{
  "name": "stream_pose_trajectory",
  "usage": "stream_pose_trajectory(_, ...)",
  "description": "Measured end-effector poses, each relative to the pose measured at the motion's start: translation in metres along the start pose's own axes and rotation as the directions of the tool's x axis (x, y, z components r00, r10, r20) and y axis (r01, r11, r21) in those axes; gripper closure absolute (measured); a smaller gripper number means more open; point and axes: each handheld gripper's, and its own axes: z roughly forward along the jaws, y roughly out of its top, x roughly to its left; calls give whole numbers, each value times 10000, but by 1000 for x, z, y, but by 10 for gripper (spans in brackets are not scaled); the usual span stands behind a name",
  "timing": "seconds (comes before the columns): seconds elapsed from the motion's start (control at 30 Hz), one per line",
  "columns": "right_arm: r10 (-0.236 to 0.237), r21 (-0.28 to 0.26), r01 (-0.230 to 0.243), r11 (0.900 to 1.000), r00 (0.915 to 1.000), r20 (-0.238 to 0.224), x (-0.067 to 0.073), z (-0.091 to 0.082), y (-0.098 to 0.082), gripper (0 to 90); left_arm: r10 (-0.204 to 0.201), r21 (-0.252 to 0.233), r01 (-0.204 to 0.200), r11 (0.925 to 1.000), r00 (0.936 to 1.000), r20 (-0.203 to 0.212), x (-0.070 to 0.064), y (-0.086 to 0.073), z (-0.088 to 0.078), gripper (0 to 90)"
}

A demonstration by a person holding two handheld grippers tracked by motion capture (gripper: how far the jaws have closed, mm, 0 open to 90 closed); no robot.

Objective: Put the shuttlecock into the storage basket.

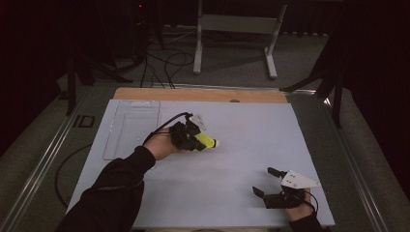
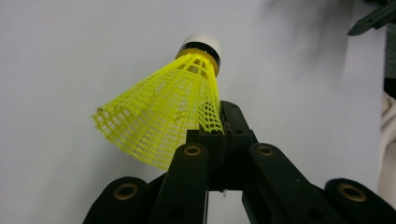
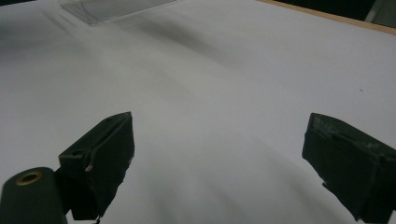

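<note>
A yellow mesh shuttlecock [image 2: 163,114] with a white cork tip and a black band is pinched by the edge of its skirt in my left gripper [image 2: 219,130], whose jaws are shut on it. Seen from the high view, the left gripper [image 1: 193,140] is held above the middle of the white board, with the shuttlecock [image 1: 207,141] pointing right. At the board's near right corner, my right gripper [image 1: 266,181] rests low with its jaws wide apart; the right gripper view [image 3: 219,158] shows nothing but bare board between them.
A clear plastic tray [image 1: 130,128] lies on the far left of the white board [image 1: 241,159]. A wooden table edge [image 1: 198,94] runs behind it. On the floor beyond the table are cables and a metal stand [image 1: 232,38].
</note>
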Motion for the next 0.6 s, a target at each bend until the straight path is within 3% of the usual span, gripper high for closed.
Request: stream_pose_trajectory(0.6,-16,39,16,10000,10000,18,0,1,0,94,-100,-190,97,9998,9999,-129,11,-22,-57,899)
